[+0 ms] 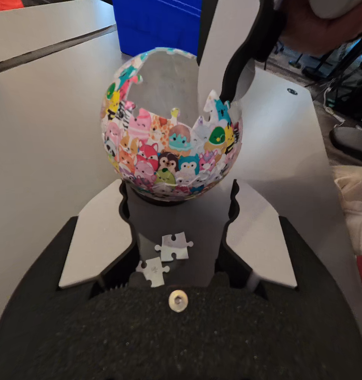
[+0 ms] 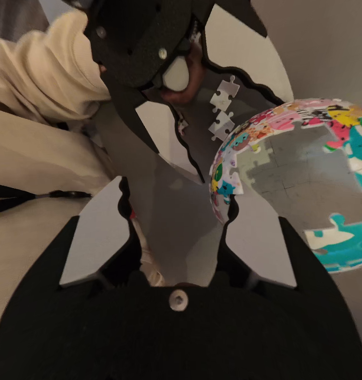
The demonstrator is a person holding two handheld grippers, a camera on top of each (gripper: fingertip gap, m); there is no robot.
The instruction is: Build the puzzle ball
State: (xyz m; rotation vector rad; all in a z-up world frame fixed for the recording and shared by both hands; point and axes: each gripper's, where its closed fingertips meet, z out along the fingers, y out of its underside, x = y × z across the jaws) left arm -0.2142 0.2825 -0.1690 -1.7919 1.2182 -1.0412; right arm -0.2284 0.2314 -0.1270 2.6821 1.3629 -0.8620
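The puzzle ball [image 1: 167, 144] is a partly built shell covered in cartoon animals, with a large gap at its top front that shows the grey inside. It sits on a black stand [image 1: 161, 200]. My left gripper [image 1: 179, 185] is open and empty, with its tips on either side of the ball's base. Two loose pieces [image 1: 174, 246] [image 1: 153, 271] lie face down on the table between its fingers. My right gripper [image 2: 178, 189] is open and empty. Its right fingertip [image 2: 232, 202] touches the ball [image 2: 278, 123] at the rim, by a blue piece [image 2: 227, 188].
A blue bin [image 1: 155, 24] stands behind the ball. The grey table [image 1: 42, 123] ends at the right, where chair legs and cables show. A person's cream sleeve [image 2: 42, 72] fills the left of the right wrist view. The two loose pieces [image 2: 224, 92] show there too.
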